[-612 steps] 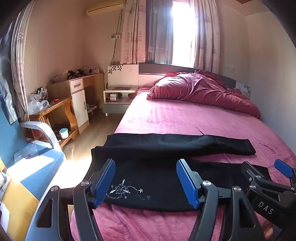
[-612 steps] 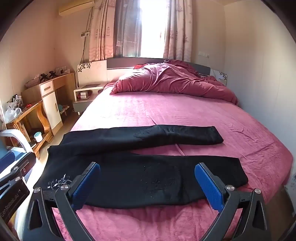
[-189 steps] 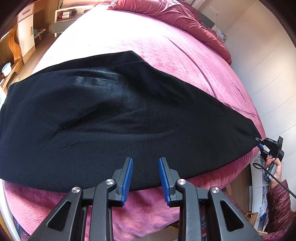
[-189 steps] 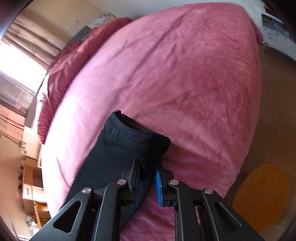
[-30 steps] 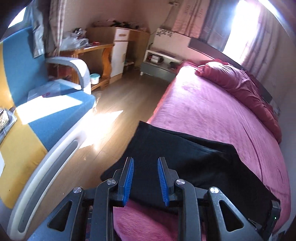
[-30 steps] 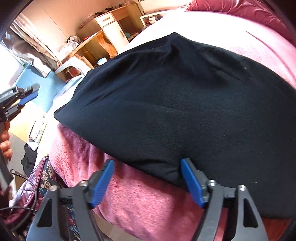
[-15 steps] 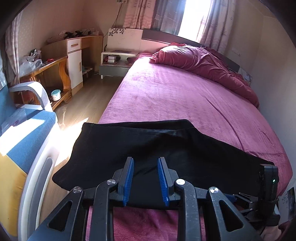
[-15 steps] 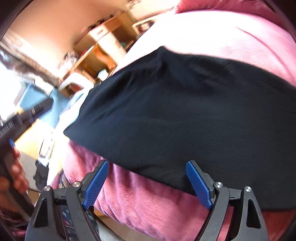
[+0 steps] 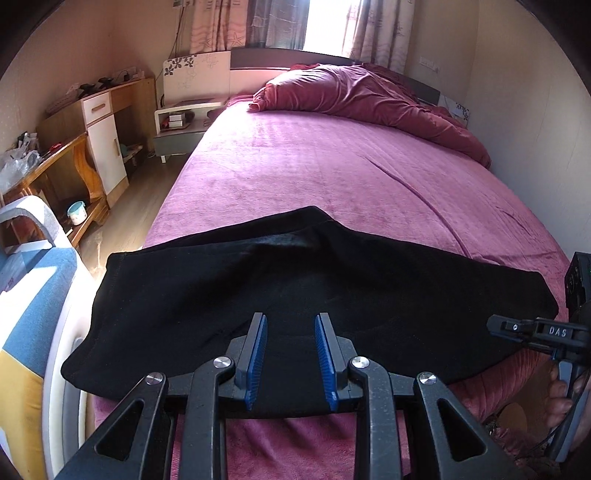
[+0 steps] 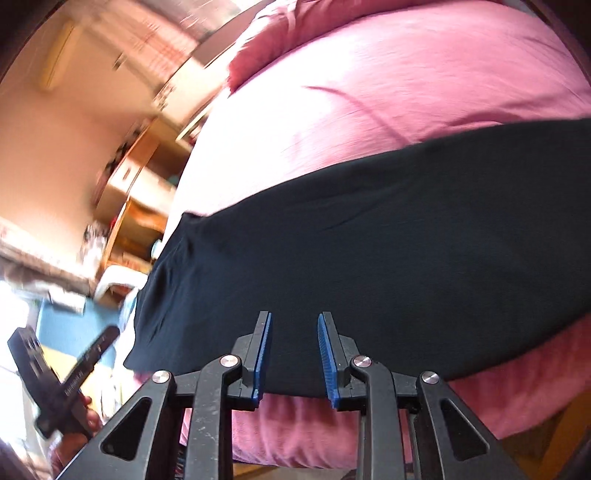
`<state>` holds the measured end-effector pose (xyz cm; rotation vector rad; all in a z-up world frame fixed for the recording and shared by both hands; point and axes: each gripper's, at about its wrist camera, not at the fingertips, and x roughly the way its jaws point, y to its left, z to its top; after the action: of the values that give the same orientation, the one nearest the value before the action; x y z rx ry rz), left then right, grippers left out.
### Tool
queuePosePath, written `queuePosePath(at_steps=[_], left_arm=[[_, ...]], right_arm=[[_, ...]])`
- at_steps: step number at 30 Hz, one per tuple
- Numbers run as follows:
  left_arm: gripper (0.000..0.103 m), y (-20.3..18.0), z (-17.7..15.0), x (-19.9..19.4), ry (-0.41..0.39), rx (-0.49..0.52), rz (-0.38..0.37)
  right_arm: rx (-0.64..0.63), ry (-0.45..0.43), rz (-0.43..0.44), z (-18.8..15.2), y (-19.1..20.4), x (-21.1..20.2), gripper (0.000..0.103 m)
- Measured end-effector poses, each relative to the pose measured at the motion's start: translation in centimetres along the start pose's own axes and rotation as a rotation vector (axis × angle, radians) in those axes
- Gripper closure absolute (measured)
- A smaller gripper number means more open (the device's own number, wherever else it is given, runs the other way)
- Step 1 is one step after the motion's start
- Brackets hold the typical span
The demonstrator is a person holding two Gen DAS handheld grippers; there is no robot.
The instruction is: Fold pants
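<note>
The black pants are laid flat on the near end of the bed, close to its front edge. They have been folded into one long dark band. The long way of the band runs from side to side across the bed, not toward the pillows. In the left wrist view, one short end is seen at the left edge of the bed, near the floor, and the other end is seen near the right edge. A small bump is seen in the middle of the far edge.

The left gripper is held over the near edge of the pants. Its blue pads are kept a little way apart, and nothing is pinched between them. The right gripper is held over the near edge too. Its jaws have just been closing, but a gap is left between the pads and no cloth is caught in it. This view is blurred.

A crumpled red blanket is piled at the far end of the bed. A small white bedside table and a wooden desk are seen along the left wall. A blue and yellow chair is placed just beside the left end of the pants. Curtains are hung by the bright window.
</note>
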<state>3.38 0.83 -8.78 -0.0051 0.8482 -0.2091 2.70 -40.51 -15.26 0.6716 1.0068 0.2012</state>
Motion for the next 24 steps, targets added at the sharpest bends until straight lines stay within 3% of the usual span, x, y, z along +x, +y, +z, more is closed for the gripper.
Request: queuePosePath(at_steps=[15,24], left_arm=[[0.075,-4.4,-0.4,4.8,0.124,0.102,-0.058],[0.075,-6.3,-1.0,6.8,0.193,0.146,-0.104]], right_arm=[[0.351,-0.184,-0.052,0.0,-11.9,-8.3,0.075],[0.566,-0.371,-0.130,-1.2,-20.1,-15.7,0.075]])
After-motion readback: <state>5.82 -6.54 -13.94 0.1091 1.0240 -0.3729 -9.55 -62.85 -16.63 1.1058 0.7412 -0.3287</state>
